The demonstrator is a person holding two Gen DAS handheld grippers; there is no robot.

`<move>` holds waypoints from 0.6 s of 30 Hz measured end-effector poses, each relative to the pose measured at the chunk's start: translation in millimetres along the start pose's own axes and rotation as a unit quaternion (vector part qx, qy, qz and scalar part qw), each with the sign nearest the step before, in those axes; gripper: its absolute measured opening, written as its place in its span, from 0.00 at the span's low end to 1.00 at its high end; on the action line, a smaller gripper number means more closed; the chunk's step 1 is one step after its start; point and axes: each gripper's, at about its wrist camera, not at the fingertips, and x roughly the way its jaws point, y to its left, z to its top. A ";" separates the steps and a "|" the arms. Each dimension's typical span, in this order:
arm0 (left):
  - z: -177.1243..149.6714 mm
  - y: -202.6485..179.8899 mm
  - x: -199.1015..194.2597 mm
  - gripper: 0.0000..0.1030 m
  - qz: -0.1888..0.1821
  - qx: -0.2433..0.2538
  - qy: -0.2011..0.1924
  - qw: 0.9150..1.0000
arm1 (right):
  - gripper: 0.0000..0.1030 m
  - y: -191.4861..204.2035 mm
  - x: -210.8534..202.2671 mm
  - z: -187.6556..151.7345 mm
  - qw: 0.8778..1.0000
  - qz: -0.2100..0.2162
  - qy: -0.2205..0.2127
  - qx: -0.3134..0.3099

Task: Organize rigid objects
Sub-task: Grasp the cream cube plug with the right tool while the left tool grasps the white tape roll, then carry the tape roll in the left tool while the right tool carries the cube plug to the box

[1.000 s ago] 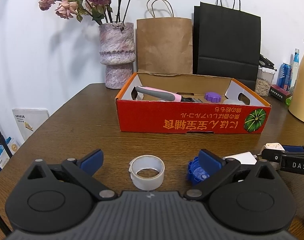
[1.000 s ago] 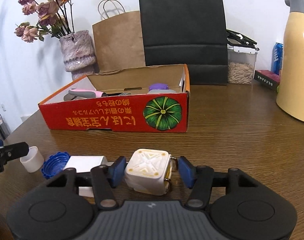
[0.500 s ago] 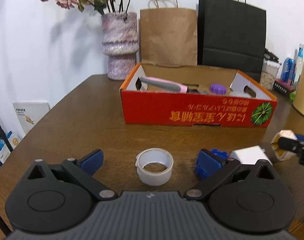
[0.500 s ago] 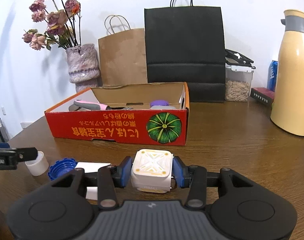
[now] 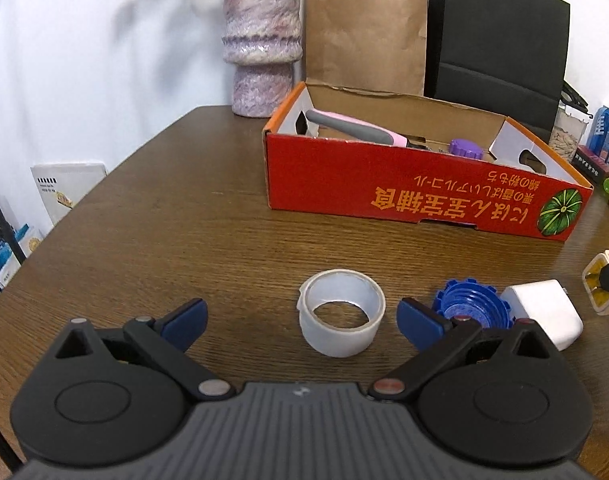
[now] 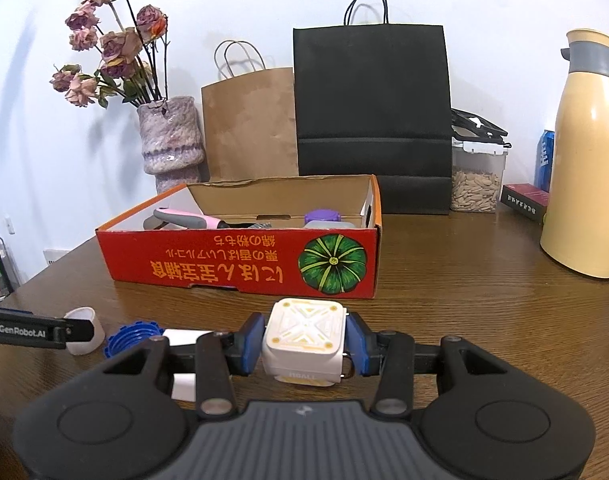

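My right gripper (image 6: 304, 346) pinches one white cube (image 6: 304, 346) between both blue pads, just above the table (image 6: 464, 300). My left gripper (image 5: 302, 318) stands spread, pads apart on either side of one tape roll (image 5: 340, 312), touching nothing. Loose items counted: one blue cap (image 5: 470, 308), one white block (image 5: 544, 316) touching it. One red box (image 6: 240, 264) beyond, holding one pink-handled tool (image 5: 356, 128) and one purple lid (image 5: 464, 147). Behind: one vase (image 6: 170, 140), two paper bags, one thermos (image 6: 588, 160).
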 end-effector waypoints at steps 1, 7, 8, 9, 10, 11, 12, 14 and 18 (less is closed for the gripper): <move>0.1 0.0 1.8 0.98 -0.002 -0.001 0.002 1.000 | 0.42 -0.1 0.0 -0.1 1.000 0.000 0.000 0.000; -0.6 -2.2 9.5 0.82 -0.002 -0.005 0.009 1.000 | 0.42 0.7 -1.3 -0.3 1.000 -0.001 -0.001 -0.002; -0.7 -2.9 9.0 0.80 -0.003 -0.004 0.006 1.000 | 0.42 1.6 -1.9 -0.4 1.000 -0.001 -0.001 -0.002; -1.0 -3.3 8.3 0.76 -0.007 -0.004 0.004 1.000 | 0.42 2.3 -2.6 -0.6 1.000 -0.001 -0.002 -0.003; -1.3 -3.9 7.7 0.71 -0.008 -0.003 0.003 1.000 | 0.42 2.9 -3.1 -0.6 1.000 -0.002 -0.003 -0.003; -1.4 -5.1 7.3 0.67 -0.008 0.000 0.001 1.000 | 0.42 3.4 -3.6 -0.8 1.000 -0.002 -0.003 -0.003; -1.8 -5.9 6.6 0.59 -0.008 0.002 -0.002 1.000 | 0.42 3.7 -4.0 -0.8 1.000 -0.003 -0.004 -0.003; -2.0 -5.7 5.7 0.45 -0.015 -0.001 -0.005 1.000 | 0.42 4.4 -4.4 -1.1 1.000 -0.004 -0.005 -0.003; -2.0 -6.6 2.3 0.44 -0.029 -0.001 -0.012 0.999 | 0.42 6.1 -5.8 -1.6 1.000 -0.008 -0.007 -0.002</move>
